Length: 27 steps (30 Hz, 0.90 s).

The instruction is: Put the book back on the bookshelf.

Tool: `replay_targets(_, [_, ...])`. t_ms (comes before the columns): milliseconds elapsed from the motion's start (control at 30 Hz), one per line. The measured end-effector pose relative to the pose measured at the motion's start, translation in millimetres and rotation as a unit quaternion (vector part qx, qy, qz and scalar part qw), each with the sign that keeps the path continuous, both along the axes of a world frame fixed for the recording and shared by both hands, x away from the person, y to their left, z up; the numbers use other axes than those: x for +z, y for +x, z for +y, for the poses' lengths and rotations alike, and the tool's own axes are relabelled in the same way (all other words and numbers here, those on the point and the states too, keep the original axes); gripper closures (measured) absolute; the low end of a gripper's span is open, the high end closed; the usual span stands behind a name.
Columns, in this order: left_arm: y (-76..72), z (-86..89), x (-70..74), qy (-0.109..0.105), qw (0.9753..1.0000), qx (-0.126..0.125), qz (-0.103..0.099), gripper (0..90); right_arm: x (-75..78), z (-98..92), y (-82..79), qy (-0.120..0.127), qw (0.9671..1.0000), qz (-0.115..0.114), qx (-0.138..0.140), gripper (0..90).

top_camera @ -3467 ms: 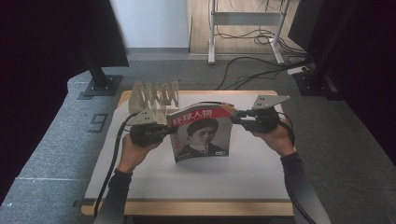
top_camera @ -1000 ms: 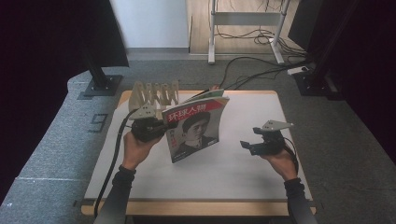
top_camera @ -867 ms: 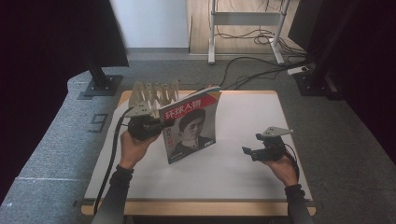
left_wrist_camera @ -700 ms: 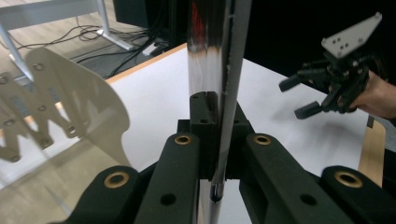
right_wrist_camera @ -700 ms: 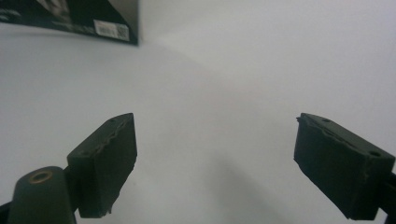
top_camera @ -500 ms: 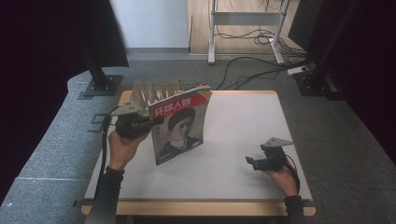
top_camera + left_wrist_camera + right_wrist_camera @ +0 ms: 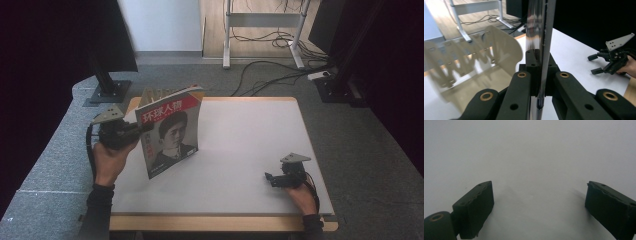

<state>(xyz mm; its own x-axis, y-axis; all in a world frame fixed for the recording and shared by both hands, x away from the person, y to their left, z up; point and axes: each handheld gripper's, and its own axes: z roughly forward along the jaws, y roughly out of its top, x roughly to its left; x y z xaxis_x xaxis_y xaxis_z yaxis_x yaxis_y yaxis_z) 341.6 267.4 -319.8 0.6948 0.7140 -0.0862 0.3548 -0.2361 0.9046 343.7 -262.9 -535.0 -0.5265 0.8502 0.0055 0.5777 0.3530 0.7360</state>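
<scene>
1. Jaws first: the left gripper [image 7: 131,131] is clamped on the edge of a magazine [image 7: 170,131], while the right gripper [image 7: 283,177] rests low on the bench [image 7: 250,135] with its jaws spread wide and nothing between them.
2. The bench, white-topped, carries the scene; the right gripper sits near its front right corner, well apart from the magazine.
3. The magazine stands upright above the left half of the bench, cover toward the person, pinched at its left edge and seemingly hanging from that one grip.
4. Behind it, at the back left of the bench, a pale slotted rack [image 7: 481,57] waits, blurred in the left gripper view.
5. In that view the magazine's edge [image 7: 541,50] runs straight up between the closed jaws.
6. Handling, as a judgement: the magazine looks light, thin and glossy, so it may flex or slide; a hold near the spine, midway up, should keep it stiffest, and a second grip on the far edge would steady it.
</scene>
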Motion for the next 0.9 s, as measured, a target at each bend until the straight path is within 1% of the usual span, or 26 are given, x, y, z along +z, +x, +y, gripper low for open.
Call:
replay_targets(133, [-7.6, 19.3, 5.4, -0.003, 0.9996, 0.026, -0.004, 87.0, -0.4, 0.1, -0.2, 0.0, 1.0, -0.001, -0.001, 7.5])
replay_targets(167, [-8.6, 22.9, 6.3, -0.003, 0.9995, 0.03, -0.004, 87.0, -0.5, 0.0, -0.2, 0.001, 1.0, -0.001, -0.001, 7.5])
replay_targets(200, [-8.6, 22.9, 6.3, -0.003, 0.9995, 0.03, -0.004, 87.0, -0.5, 0.0, -0.2, 0.001, 1.0, -0.001, -0.001, 7.5])
replay_targets(267, [-13.4, 37.3, 10.3, -0.003, 0.9987, 0.051, -0.005, 87.0, -0.7, 0.0, -0.2, 0.001, 1.0, -0.002, -0.001, 7.5])
replay_targets(300, [-13.4, 37.3, 10.3, -0.003, 0.9987, 0.051, -0.005, 87.0, -0.7, 0.0, -0.2, 0.001, 1.0, -0.002, -0.001, 7.5])
replay_targets(367, [-16.8, 50.0, 13.7, -0.005, 0.9975, 0.07, -0.004, 87.0, -0.8, -0.1, -0.2, 0.001, 1.0, -0.002, 0.0, 7.5])
replay_targets(400, [-16.8, 50.0, 13.7, -0.005, 0.9975, 0.07, -0.004, 87.0, -0.8, -0.1, -0.2, 0.001, 1.0, -0.002, 0.0, 7.5])
replay_targets(433, [-17.8, 53.8, 14.7, -0.005, 0.9971, 0.076, -0.004, 87.0, -0.8, -0.1, -0.2, 0.001, 1.0, -0.002, 0.0, 7.5])
replay_targets(467, [-19.4, 60.4, 16.4, -0.004, 0.9962, 0.087, -0.004, 87.0, -0.8, -0.1, -0.2, 0.001, 1.0, -0.002, 0.0, 7.5])
replay_targets(500, [-19.5, 62.6, 16.9, -0.004, 0.9958, 0.092, -0.003, 87.0, -0.9, -0.1, -0.2, 0.001, 1.0, -0.002, 0.0, 7.4])
replay_targets(567, [-18.8, 67.0, 17.6, -0.002, 0.9945, 0.105, -0.003, 87.0, -0.9, -0.2, -0.2, 0.001, 1.0, -0.002, 0.0, 7.5])
replay_targets(600, [-18.8, 67.0, 17.6, -0.002, 0.9945, 0.105, -0.003, 87.0, -0.9, -0.2, -0.2, 0.001, 1.0, -0.002, 0.0, 7.5])
replay_targets(733, [-10.2, 72.0, 14.5, -0.001, 0.9916, 0.129, 0.001, 87.0, -1.0, -0.2, -0.2, 0.001, 1.0, -0.002, 0.0, 7.5])
replay_targets(767, [-7.6, 72.6, 13.4, -0.002, 0.9911, 0.133, 0.002, 87.0, -0.9, -0.2, -0.2, 0.001, 1.0, -0.002, 0.0, 7.5])
replay_targets(800, [-7.6, 72.6, 13.4, -0.002, 0.9911, 0.133, 0.002, 87.0, -0.9, -0.2, -0.2, 0.001, 1.0, -0.002, 0.0, 7.5])
replay_targets(833, [-1.7, 73.2, 10.7, -0.003, 0.99, 0.141, 0.003, 87.0, -0.9, -0.2, -0.2, 0.001, 1.0, -0.002, 0.0, 7.5])
replay_targets(900, [5.0, 72.2, 7.5, -0.008, 0.9888, 0.149, 0.003, 87.0, -0.9, -0.1, -0.3, 0.001, 1.0, -0.002, -0.001, 7.5])
